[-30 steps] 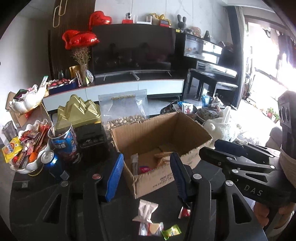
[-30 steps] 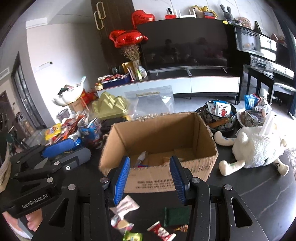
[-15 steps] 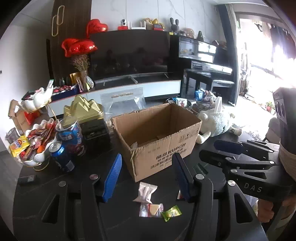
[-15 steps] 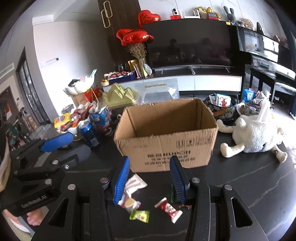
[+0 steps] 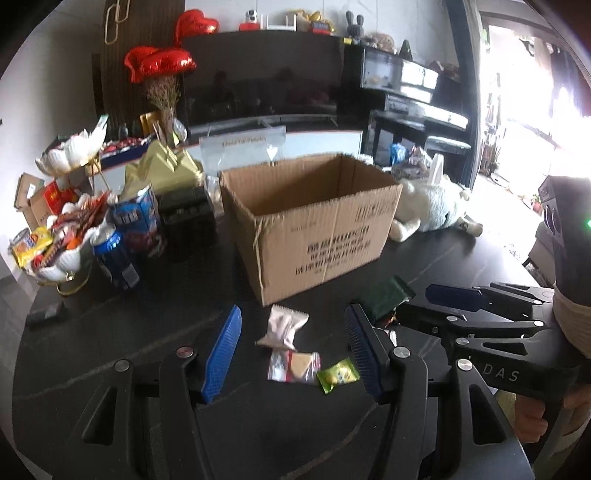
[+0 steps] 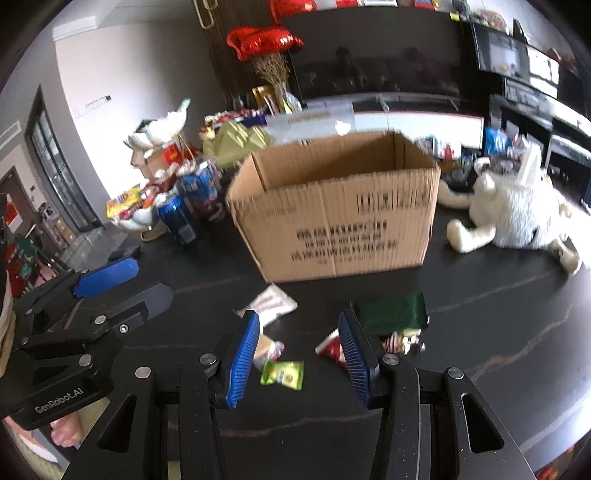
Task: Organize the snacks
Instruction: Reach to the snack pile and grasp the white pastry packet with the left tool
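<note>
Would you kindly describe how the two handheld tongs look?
Both are black angular frames with silver rivets and ribbed blue pads. The left tongs carry "GenRobot.AI" lettering; the right tongs read "DAS", with a green light on their camera block. A beige cuff shows.

We see a living room. A dark table (image 5: pixel 207 295) fills the foreground. Behind it a big black TV (image 5: pixel 258 81) sits on a low white cabinet (image 5: pixel 325 138), against a pale marble wall (image 5: pixel 399 18). A dark wood panel (image 5: pixel 122 66) stands left of the TV, next to a plain white wall (image 6: pixel 122 74). A black piano (image 5: pixel 406 92) with a bench (image 5: pixel 447 142) stands right. Strong daylight floods in through a doorway (image 5: pixel 528 92) far right. In the right wrist view we see a dark-framed glass door (image 6: pixel 55 162) far left.
</note>
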Demonstrator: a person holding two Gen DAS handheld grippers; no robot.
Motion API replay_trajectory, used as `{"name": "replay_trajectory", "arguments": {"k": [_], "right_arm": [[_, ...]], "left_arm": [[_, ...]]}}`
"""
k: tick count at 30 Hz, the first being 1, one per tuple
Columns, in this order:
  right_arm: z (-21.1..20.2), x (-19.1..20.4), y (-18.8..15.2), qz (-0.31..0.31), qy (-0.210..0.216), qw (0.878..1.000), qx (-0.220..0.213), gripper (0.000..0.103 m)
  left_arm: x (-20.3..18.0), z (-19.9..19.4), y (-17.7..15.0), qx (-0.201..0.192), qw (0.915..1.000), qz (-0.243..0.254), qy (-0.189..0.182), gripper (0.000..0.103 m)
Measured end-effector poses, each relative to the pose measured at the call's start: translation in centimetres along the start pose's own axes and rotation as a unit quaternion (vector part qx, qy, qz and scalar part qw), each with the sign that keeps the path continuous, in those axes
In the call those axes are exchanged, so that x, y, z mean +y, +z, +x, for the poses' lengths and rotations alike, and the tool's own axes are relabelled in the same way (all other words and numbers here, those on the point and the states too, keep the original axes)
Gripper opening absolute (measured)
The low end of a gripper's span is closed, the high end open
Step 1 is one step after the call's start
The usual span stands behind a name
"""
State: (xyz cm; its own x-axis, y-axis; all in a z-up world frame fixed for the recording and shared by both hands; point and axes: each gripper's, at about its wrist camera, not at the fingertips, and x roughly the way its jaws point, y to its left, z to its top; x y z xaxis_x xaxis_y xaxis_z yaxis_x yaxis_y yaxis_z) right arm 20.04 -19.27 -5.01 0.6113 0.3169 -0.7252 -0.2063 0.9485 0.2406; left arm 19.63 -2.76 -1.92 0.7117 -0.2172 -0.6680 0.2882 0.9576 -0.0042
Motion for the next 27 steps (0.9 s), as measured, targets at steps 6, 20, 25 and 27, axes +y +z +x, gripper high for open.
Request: {"name": "replay_trajectory", "arguments": {"k": [6, 20, 25, 27], "right_arm": [[2.3, -0.7, -1.2, 0.023, 0.008, 0.999, 0.041, 0.046], [8.2, -2.1, -2.5, 0.017, -0.005, 0.993, 0.114, 0.046], [9.9, -2.6, -2.7, 0.011, -0.016, 0.992, 0.128, 0.046], [10.0, -2.5, -2.6, 0.004, -0.022, 0.992, 0.121, 0.046]], "left_arm": [[0.4, 1.9, -1.1, 0.027, 0.9996, -0.01, -0.006, 0.058], [1.5, 8.1, -2.7, 0.096, 0.9952, -0.014, -0.014, 0.058], [1.8, 10.3, -2.9, 0.112, 0.9936, -0.012, -0.011, 0.058], [2.0, 11.1, -3.1, 0.118, 0.9929, -0.009, -0.011, 0.058]]}}
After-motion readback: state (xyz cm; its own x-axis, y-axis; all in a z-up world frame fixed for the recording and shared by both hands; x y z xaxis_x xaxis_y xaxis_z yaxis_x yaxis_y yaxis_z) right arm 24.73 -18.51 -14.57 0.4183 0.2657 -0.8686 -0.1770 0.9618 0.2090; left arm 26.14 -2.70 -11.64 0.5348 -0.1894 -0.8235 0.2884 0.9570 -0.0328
